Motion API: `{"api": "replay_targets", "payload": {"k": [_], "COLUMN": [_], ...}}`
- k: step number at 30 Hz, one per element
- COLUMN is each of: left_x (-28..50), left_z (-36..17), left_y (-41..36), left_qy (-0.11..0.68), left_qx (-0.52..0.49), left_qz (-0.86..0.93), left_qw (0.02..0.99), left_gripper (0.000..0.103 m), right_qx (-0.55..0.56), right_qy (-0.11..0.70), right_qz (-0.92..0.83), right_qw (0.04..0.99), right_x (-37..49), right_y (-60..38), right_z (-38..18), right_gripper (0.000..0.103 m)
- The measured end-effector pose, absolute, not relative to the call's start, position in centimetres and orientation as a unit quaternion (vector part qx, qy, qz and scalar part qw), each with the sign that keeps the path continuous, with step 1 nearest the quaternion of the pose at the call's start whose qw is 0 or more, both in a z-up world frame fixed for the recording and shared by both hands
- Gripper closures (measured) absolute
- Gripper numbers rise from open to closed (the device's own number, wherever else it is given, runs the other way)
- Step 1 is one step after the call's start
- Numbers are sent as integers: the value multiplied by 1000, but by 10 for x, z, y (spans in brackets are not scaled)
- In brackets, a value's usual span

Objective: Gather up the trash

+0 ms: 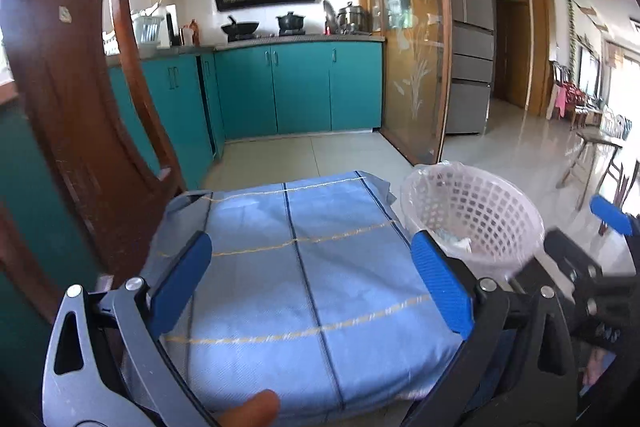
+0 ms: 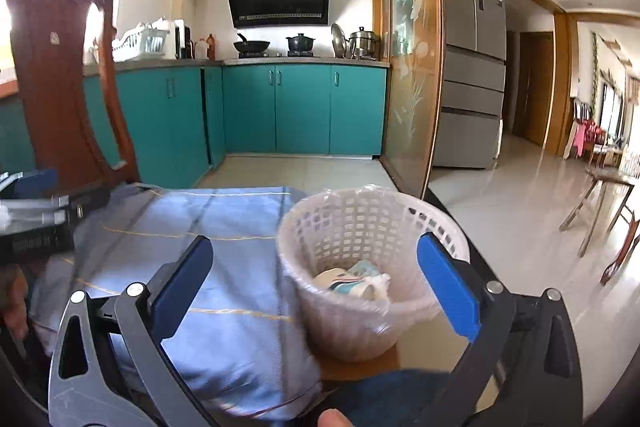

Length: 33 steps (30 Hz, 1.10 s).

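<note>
A white mesh waste basket (image 2: 360,267) lined with clear plastic stands at the right edge of a table under a blue checked cloth (image 1: 304,267). Crumpled paper and packaging (image 2: 356,281) lie in its bottom. My right gripper (image 2: 316,263) is open above the basket's near rim, with nothing between its blue pads. My left gripper (image 1: 312,255) is open over the bare cloth, and the basket (image 1: 472,219) sits just right of its right finger. The right gripper (image 1: 580,259) also shows at the right edge of the left wrist view.
A dark wooden chair back (image 1: 72,87) rises close at the left of the table. Teal kitchen cabinets (image 1: 296,87), a glass sliding door (image 1: 412,39) and a steel fridge (image 1: 470,35) stand beyond. Tiled floor (image 2: 500,211) and wooden stools (image 2: 608,211) lie to the right.
</note>
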<state>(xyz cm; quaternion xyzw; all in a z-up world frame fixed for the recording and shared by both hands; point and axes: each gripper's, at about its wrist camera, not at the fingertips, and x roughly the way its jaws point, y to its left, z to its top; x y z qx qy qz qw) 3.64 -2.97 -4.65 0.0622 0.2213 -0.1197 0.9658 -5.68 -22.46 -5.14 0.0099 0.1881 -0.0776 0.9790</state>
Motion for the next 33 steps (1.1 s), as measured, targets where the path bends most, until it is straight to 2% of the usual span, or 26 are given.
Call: {"api": "replay_targets", "payload": {"k": [10,33], "left_x": [-10,-31], "left_z": [-22,-20], "left_y": [3,3], "left_qy": [181,168], "left_qx": [45,55], "left_qz": [-109,-117], "left_qw": [976,977], "left_gripper": [3,3], "right_qx": [-47,-49], "right_qy": [152,140], "right_qz": [-103,-116], "right_qw": [982,982], "right_x": [-98,-113], "right_y": [-189,-183], "right_z": [-31,-24], "right_gripper": [3,3]}}
